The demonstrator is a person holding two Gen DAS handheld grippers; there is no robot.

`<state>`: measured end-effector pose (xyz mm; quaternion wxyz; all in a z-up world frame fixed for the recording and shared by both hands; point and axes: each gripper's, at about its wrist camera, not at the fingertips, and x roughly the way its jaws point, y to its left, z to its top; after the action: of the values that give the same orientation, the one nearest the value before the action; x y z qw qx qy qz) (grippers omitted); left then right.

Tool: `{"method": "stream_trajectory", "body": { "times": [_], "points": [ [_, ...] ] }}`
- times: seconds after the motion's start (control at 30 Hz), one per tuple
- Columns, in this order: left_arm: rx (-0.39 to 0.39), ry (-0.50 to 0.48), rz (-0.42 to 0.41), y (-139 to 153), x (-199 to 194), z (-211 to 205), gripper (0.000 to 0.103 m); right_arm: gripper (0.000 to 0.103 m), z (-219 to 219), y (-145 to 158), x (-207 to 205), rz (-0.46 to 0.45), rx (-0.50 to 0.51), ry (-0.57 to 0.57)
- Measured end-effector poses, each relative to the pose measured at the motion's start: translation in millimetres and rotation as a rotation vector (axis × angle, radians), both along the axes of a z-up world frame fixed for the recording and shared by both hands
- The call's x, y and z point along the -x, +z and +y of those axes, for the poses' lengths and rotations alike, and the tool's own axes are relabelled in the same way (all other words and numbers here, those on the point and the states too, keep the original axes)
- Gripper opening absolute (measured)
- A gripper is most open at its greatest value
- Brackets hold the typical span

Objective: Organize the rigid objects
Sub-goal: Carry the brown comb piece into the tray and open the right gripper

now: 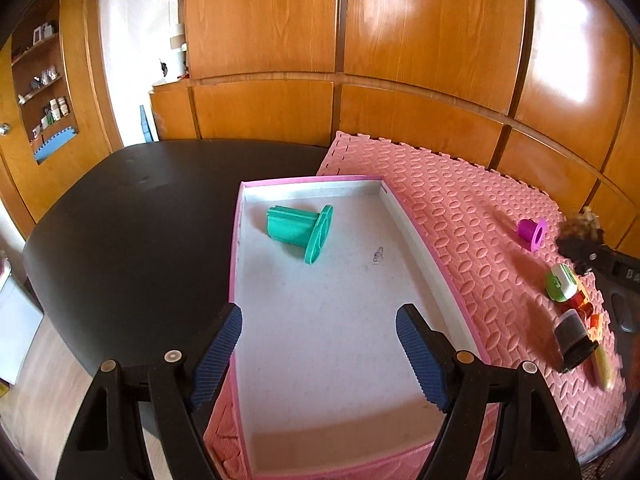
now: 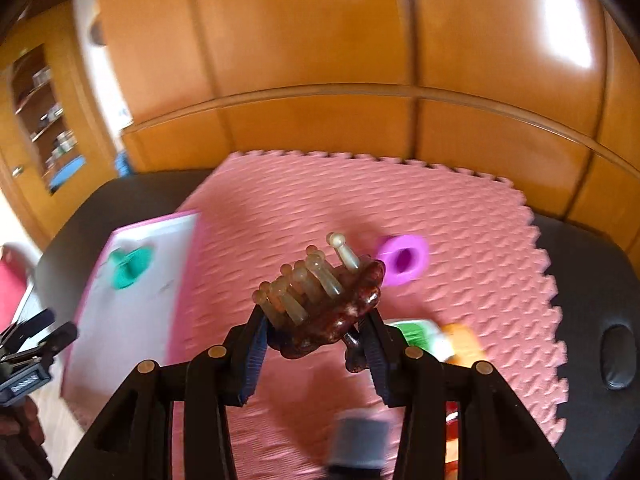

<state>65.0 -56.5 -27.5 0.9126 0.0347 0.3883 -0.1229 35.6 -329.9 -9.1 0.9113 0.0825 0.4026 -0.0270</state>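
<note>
The right gripper (image 2: 316, 356) holds a brown hair claw clip (image 2: 332, 316) between its two fingers (image 2: 252, 360), clear of the pink foam mat (image 2: 460, 220). The clip's pale teeth point up and away from the camera. Beyond the clip, a purple flanged ring (image 2: 402, 259) lies on the mat. At left, a white tray with a pink rim (image 2: 132, 312) contains a green flanged piece (image 2: 128, 266). The mat covers a dark counter (image 2: 588, 264). The left gripper (image 2: 36, 336) shows at the left edge. Green, orange and grey items near the fingers are blurred.
</note>
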Motion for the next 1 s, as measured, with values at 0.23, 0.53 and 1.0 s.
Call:
{"method": "stream_trajectory", "body": {
  "times": [0.23, 0.53, 1.0],
  "points": [
    [-0.008, 0.040, -0.060, 11, 16, 16, 0.080, 0.044, 56, -12, -19, 0.040, -0.038, 0.141],
    [-0.011, 0.101, -0.108, 19, 24, 42, 0.080, 0.044, 131, -21, -64, 0.086, -0.005, 0.298],
    [-0.013, 0.181, -0.148, 26, 26, 71, 0.084, 0.045, 176, -72, -131, 0.209, 0.158, 0.283]
  ]
}}
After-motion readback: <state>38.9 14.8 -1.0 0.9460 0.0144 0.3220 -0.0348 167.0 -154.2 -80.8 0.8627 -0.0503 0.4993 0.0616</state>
